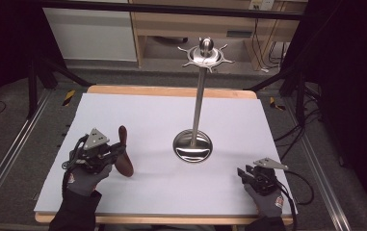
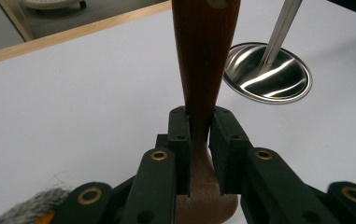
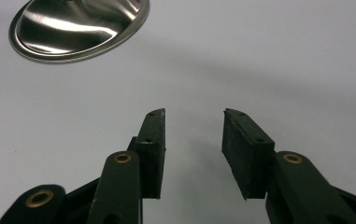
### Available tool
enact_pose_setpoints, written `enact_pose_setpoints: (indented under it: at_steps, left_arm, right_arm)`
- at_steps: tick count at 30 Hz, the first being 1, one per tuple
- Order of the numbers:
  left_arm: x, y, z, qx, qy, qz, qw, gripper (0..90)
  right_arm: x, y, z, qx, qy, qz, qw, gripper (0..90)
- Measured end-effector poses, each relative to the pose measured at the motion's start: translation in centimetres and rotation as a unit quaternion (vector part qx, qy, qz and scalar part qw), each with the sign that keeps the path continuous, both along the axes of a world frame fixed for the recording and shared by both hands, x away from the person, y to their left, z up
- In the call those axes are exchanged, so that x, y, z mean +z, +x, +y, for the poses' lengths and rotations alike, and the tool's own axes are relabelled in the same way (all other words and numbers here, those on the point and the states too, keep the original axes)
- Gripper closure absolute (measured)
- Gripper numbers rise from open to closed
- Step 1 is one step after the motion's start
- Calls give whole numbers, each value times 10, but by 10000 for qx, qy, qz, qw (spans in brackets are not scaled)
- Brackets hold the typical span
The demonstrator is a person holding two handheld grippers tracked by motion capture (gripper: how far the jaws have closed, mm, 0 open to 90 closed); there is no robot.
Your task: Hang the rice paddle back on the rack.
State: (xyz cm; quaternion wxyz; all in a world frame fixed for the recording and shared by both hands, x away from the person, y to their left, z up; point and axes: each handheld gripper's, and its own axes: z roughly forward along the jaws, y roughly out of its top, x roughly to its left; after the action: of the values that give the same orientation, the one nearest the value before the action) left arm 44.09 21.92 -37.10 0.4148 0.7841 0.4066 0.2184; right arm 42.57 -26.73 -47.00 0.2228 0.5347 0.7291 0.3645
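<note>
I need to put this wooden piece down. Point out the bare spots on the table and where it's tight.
Bare: the far left white surface behind the left tongs, the strip between stand base and right tongs, and the far right beyond the pole. Tight: around the left tongs, shut on the wooden piece. Right tongs are open.

Table viewed from above, forward and down; both gripper views low, close; steel stand base shared.

table, white sheet | steel stand | brown wooden piece
</note>
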Motion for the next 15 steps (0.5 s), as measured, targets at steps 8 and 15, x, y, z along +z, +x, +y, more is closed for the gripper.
enact_pose_setpoints:
  at_steps: [8, 15]
  left_arm:
    - [5, -4, 3, -10, -55, -103, 9999, 782]
    - [11, -9, 4, -20, -140, -217, 9997, 782]
  right_arm:
    - [0, 0, 0, 5, -10, -16, 10000, 598]
    - [1, 0, -1, -2, -18, -24, 10000, 598]
